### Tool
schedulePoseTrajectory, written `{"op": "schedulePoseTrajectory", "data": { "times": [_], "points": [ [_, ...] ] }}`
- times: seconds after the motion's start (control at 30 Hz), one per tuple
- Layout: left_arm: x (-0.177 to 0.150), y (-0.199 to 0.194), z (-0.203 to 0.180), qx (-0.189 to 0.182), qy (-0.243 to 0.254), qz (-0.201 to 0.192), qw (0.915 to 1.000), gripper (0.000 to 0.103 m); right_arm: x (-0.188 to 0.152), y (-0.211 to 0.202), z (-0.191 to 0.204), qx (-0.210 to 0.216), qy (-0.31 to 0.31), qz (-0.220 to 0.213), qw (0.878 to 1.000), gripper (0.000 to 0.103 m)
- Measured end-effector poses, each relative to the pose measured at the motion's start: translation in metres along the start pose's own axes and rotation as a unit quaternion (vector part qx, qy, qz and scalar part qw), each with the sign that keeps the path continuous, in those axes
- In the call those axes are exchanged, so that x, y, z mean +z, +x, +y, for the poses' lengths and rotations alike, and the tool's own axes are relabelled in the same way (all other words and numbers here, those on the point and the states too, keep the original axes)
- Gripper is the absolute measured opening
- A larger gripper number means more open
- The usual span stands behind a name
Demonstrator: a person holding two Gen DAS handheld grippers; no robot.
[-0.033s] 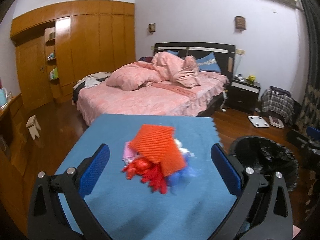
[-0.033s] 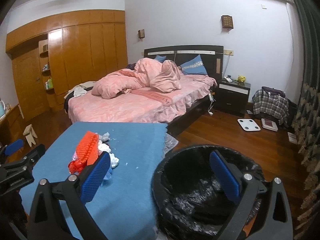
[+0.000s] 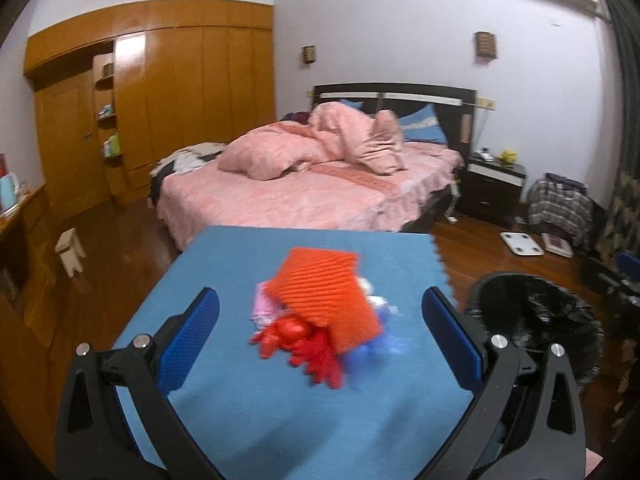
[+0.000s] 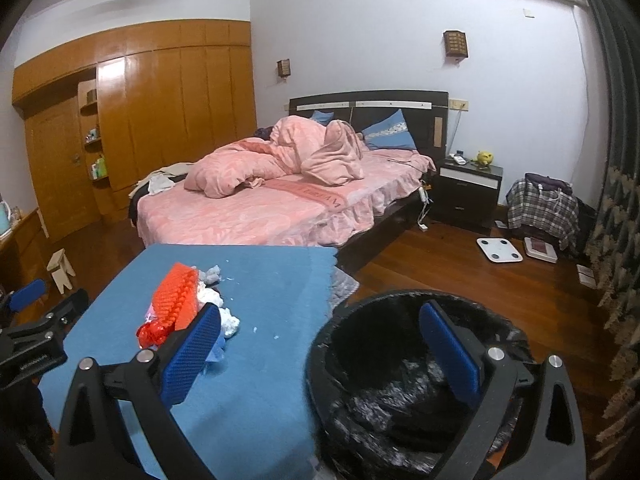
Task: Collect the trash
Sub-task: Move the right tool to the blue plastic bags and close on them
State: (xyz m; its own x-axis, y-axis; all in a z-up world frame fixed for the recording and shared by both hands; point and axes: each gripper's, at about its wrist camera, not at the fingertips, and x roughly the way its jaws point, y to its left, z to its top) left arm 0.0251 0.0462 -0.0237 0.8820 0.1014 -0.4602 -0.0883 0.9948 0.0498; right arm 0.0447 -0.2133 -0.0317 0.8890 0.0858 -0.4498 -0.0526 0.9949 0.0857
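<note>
A pile of trash lies on the blue table cover (image 3: 240,420): an orange ribbed piece (image 3: 320,296) on top, a red crinkled wrapper (image 3: 312,348) under it, and white and bluish tissue wads (image 3: 380,336) beside it. My left gripper (image 3: 320,300) is open, its blue pads standing wide on either side of the pile, just short of it. My right gripper (image 4: 320,310) is also open and holds nothing; its right finger hangs over the black-lined bin (image 4: 400,380) and its left finger is near the pile (image 4: 176,300).
The bin (image 3: 536,320) stands on the wooden floor at the table's right edge. A pink bed (image 4: 280,208) lies beyond the table, with a dark nightstand (image 4: 468,192), a white scale (image 4: 500,250) and a plaid bag (image 4: 544,208) to the right. A small stool (image 3: 70,252) stands left.
</note>
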Motion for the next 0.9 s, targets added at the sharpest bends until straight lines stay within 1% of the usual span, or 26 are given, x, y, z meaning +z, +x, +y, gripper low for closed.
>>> {"op": "schedulePoseTrajectory", "data": {
  "times": [0.1,0.17,0.33,0.53,0.6,0.73,0.9],
  "points": [
    [0.0,0.013,0.019,0.018,-0.013,0.008,0.9997,0.098,-0.002,0.023,0.01,0.01,0.001,-0.001,1.0,0.097],
    [-0.002,0.021,0.03,0.029,-0.016,0.011,0.9994,0.098,-0.004,0.034,0.016,0.016,0.001,-0.001,1.0,0.094],
    [-0.011,0.042,0.055,0.04,-0.025,0.019,0.9987,0.098,-0.013,0.071,0.04,0.038,-0.007,0.014,0.999,0.084],
    [-0.019,0.079,0.085,0.04,-0.037,0.028,0.9981,0.098,-0.025,0.111,0.074,0.066,-0.028,0.033,0.997,0.072],
    [-0.022,0.088,0.089,0.038,-0.039,0.029,0.9981,0.098,-0.03,0.121,0.082,0.077,-0.028,0.038,0.996,0.069],
    [-0.031,0.105,0.089,0.035,-0.033,0.04,0.998,0.098,-0.046,0.139,0.095,0.092,-0.038,0.066,0.993,0.063],
    [-0.045,0.121,0.092,0.043,-0.032,0.062,0.9967,0.095,-0.065,0.147,0.103,0.107,-0.05,0.091,0.989,0.06]
  ]
}}
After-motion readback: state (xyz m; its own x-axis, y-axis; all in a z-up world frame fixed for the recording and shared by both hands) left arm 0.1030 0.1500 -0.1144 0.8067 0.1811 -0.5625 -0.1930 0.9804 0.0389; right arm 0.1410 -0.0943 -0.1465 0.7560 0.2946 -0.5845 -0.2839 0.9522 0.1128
